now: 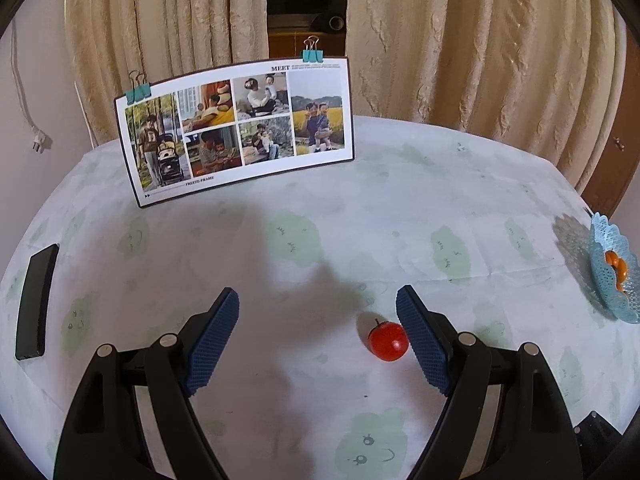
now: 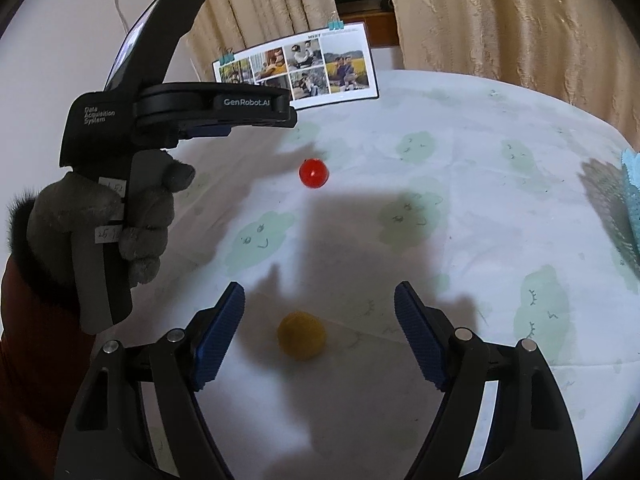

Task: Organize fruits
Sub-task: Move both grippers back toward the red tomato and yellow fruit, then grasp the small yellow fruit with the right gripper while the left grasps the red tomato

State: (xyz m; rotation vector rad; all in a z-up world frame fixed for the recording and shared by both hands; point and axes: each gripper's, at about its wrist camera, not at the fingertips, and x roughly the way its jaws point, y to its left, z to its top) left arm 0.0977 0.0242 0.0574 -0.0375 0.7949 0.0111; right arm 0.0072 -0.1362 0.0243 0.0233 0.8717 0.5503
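A small red apple (image 1: 387, 341) lies on the tablecloth between the jaws of my left gripper (image 1: 318, 300), close beside the right-hand pad (image 1: 424, 344) without being pressed; that gripper is open. In the right wrist view the same apple (image 2: 314, 173) sits below the left gripper (image 2: 290, 114), which a gloved hand (image 2: 140, 216) holds. A round yellow fruit (image 2: 302, 335) lies between the wide-apart blue pads of my right gripper (image 2: 320, 296), which is open and touches nothing. A light blue lattice basket (image 1: 604, 232) at the right edge holds orange fruit (image 1: 616, 266).
A photo board (image 1: 236, 132) with binder clips stands at the table's far side. A black flat block (image 1: 36, 300) lies near the left edge. Beige curtains (image 1: 480, 40) hang behind the round table (image 1: 440, 184). The basket's rim (image 2: 632, 192) shows at the far right.
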